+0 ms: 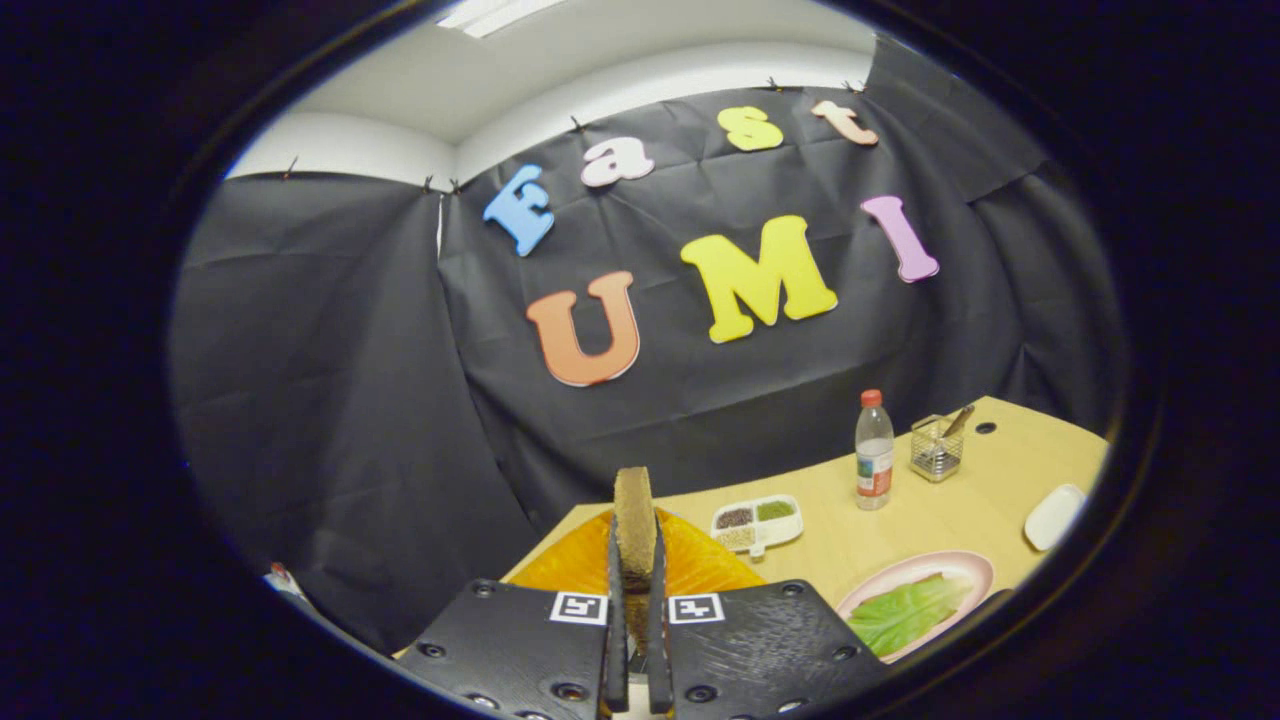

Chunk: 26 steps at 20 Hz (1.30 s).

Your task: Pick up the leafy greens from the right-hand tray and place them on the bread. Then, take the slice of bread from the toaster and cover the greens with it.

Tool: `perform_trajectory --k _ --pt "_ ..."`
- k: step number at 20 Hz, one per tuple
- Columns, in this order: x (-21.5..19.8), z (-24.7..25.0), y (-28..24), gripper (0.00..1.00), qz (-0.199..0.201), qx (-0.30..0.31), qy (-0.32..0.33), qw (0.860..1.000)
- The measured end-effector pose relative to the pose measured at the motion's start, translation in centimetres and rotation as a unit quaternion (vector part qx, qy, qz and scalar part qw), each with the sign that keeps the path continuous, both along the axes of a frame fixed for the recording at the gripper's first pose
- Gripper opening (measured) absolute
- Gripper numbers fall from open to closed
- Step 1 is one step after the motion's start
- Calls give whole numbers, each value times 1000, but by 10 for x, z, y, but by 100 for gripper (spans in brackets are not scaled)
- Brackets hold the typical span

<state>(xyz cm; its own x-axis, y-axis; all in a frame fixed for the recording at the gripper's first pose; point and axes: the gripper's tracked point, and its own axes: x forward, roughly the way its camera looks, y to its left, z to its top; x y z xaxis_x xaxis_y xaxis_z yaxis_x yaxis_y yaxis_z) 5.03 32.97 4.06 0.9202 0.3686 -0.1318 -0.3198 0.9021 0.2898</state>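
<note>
Bread slice clamped in the tool, edge-on

The bread slice [635, 520] is pinched upright between both fingers of the tool [636, 590], held above the bench [930, 520]. Leafy greens [905, 612] are seen on a pink plate [975, 570] off to the tool's right.

tool [636, 590] clamping bread slice [634, 520], upright
</note>
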Motion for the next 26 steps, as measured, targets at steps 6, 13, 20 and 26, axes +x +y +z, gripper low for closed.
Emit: perform_trajectory --k 6,13,20,26 --pt "-3 11 -84 7 -70 -34 -60 995" --pt "23 -88 -163 8 -122 -40 12 992" --pt "40 -144 -185 7 -115 21 78 990" --pt "44 -167 -193 7 -111 78 119 984"
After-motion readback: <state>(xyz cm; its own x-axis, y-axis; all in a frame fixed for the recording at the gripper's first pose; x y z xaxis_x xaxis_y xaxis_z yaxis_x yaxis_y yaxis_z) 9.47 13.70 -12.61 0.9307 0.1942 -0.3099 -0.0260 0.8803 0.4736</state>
